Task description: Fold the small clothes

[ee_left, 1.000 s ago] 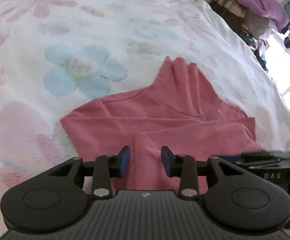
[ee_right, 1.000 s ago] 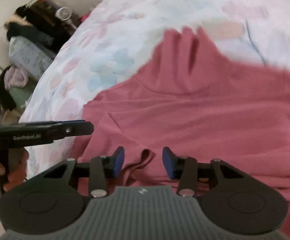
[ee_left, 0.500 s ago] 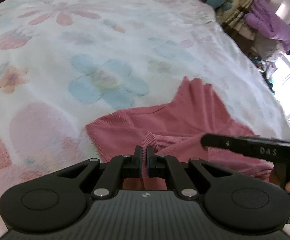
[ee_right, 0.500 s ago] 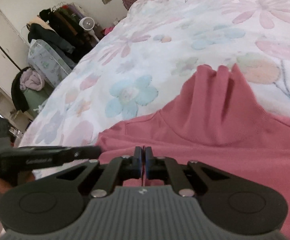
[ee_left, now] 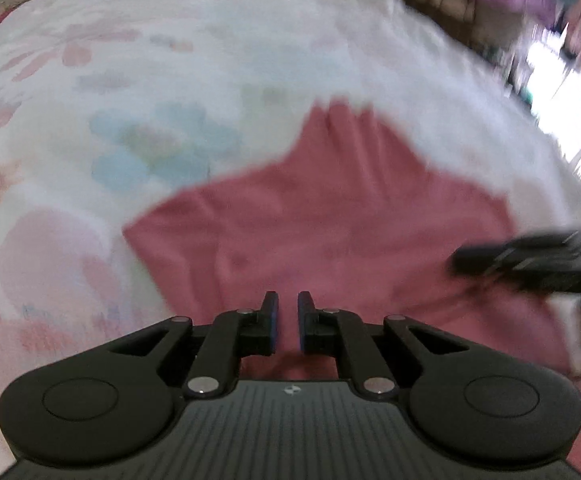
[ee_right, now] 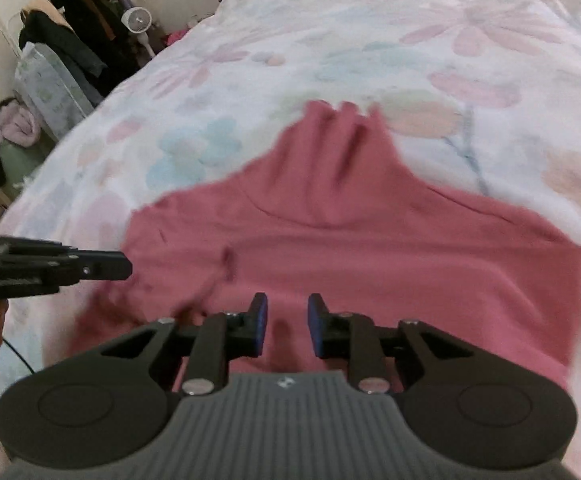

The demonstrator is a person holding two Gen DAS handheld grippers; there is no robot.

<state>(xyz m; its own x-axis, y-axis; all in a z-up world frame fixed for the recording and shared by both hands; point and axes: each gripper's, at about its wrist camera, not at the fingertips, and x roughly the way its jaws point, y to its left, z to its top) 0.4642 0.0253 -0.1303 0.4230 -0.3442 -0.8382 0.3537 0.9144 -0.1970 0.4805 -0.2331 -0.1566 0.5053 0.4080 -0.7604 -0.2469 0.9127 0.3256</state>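
Pink knit fabric fills the middle of both views: a small turtleneck top lies spread on the bed, its ribbed collar pointing toward the far end of the bed and its body reaching back under both grippers. The bed's cover is white with pale pink and blue flowers.

The left gripper hovers over the near hem of the top with its jaws a narrow way apart; pink cloth shows through the slim gap, but nothing is pinched between the blue pads. The left view is blurred, so whether the fingertips brush the fabric cannot be told.

The right gripper has its jaws somewhat wider apart, also over the near part of the top, with nothing held between them. A rumpled fold of fabric sits just to the left of its left finger.

Each gripper shows at the side of the other's view, near the top's side edges.
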